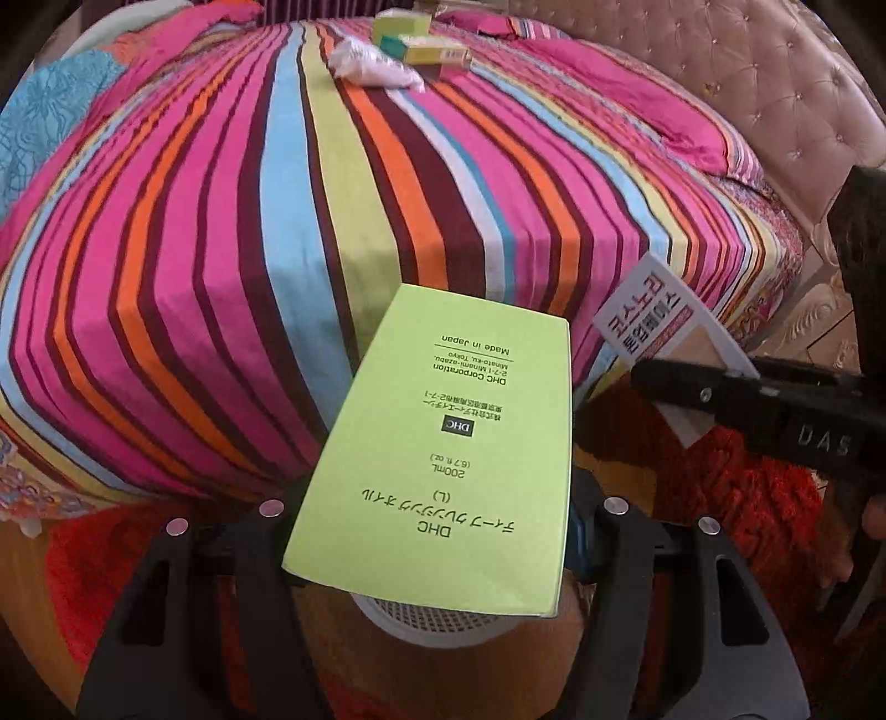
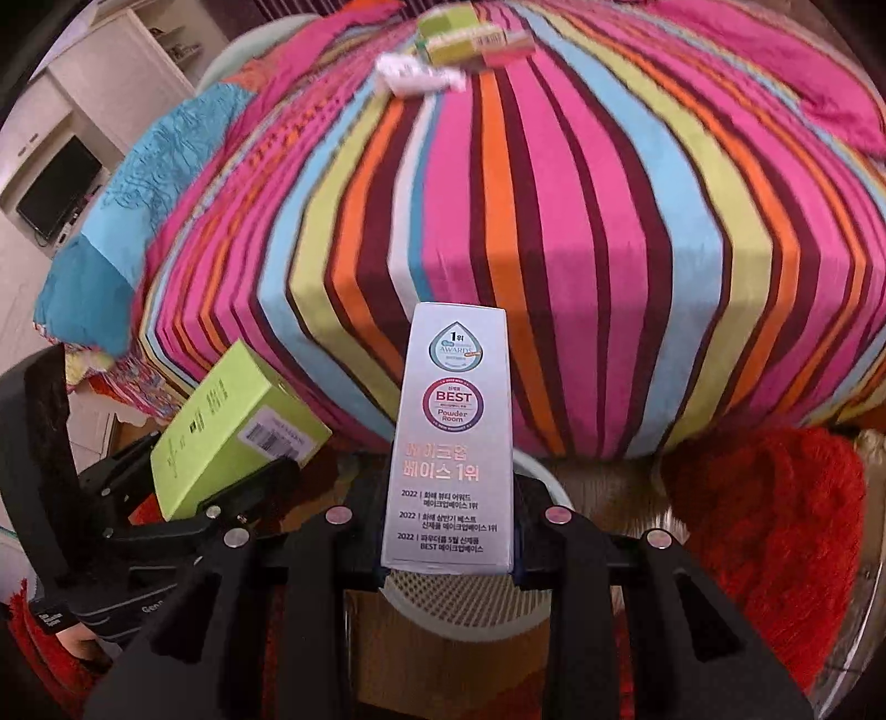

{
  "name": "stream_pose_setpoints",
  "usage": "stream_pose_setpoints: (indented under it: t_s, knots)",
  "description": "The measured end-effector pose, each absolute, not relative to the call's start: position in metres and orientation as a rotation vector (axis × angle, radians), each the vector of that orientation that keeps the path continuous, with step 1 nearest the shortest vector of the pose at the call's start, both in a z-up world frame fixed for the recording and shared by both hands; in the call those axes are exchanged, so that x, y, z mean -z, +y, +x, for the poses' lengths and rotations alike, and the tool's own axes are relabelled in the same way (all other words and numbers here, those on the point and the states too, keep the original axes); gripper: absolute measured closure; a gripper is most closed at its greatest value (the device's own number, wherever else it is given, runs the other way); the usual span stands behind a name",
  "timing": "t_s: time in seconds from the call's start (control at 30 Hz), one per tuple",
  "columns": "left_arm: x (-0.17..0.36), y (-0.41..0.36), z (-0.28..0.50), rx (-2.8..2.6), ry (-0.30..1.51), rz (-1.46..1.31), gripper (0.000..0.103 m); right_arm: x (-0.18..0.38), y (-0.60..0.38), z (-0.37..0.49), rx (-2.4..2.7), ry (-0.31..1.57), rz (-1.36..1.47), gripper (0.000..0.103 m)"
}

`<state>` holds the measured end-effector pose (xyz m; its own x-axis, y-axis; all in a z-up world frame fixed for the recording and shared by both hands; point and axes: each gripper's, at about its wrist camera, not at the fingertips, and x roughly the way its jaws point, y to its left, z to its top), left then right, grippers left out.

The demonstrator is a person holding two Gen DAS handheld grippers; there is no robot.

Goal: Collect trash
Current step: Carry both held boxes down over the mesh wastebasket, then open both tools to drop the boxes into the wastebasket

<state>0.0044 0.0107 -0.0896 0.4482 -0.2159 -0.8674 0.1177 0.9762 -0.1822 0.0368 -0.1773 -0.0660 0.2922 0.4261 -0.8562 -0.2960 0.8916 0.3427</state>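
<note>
My left gripper (image 1: 437, 554) is shut on a lime green DHC box (image 1: 443, 454), held above a white mesh waste basket (image 1: 432, 623) on the floor by the bed. My right gripper (image 2: 448, 554) is shut on a tall silver cosmetics box (image 2: 451, 437), also above the basket's rim (image 2: 459, 609). Each view shows the other gripper's box: the silver box (image 1: 653, 321) at the right, the green box (image 2: 232, 426) at the left. On the far side of the striped bed lie crumpled white tissue (image 1: 371, 63) and small green and yellow boxes (image 1: 426, 47).
The striped bedspread (image 1: 277, 221) fills the middle. A padded headboard (image 1: 747, 94) stands at the right. Red shaggy rug (image 2: 764, 526) lies on the floor around the basket. A blue pillow (image 2: 122, 232) and white shelving (image 2: 83, 111) are at the left.
</note>
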Motion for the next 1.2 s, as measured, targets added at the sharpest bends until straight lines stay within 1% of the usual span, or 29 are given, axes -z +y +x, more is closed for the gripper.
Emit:
stream_pose_setpoints:
  t_s: [0.47,0.73,0.93,1.2]
  knots:
    - [0.142,0.009,0.012,0.200,1.297,-0.141,0.041,0.125,-0.169,0.034,-0.466,1.419,0.170,0.074]
    - [0.174,0.013,0.016,0.184,1.439,-0.183,0.041,0.168,-0.171,0.035,-0.443,1.604,0.250,0.074]
    - [0.195,0.009,0.017,0.172,1.543,-0.155,0.041,0.184,-0.166,0.039,-0.410,1.665,0.233,0.074]
    - [0.210,0.004,0.017,0.161,1.611,-0.143,0.040,0.195,-0.152,0.037,-0.404,1.732,0.164,0.074]
